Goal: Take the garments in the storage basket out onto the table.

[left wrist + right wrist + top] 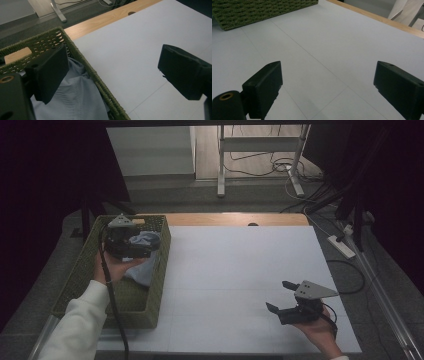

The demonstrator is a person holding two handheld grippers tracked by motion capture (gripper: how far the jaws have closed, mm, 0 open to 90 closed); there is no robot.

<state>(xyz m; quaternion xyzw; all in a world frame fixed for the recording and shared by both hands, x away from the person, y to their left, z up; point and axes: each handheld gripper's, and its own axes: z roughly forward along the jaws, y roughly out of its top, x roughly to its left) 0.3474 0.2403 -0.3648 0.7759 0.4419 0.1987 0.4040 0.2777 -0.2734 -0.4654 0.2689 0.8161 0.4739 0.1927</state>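
A light blue cloth (143, 270) lies bunched in a green woven basket (80, 280) at the table's left. My left gripper (137, 245) hovers open over the basket's far right corner. In the left gripper view the cloth (72, 100) sits under the left jaw, the basket rim (100, 82) runs between the jaws, and the right jaw is over the white table; the gripper (115, 67) holds nothing. My right gripper (279, 296) is open above the table's near right part, empty, and its own view shows the gripper (332, 87) above bare white surface.
The white table top (240, 265) has a wooden strip (235, 219) along its far edge. The basket wall (262, 10) shows far off in the right gripper view. A power strip (341, 246) and cables lie on the floor to the right.
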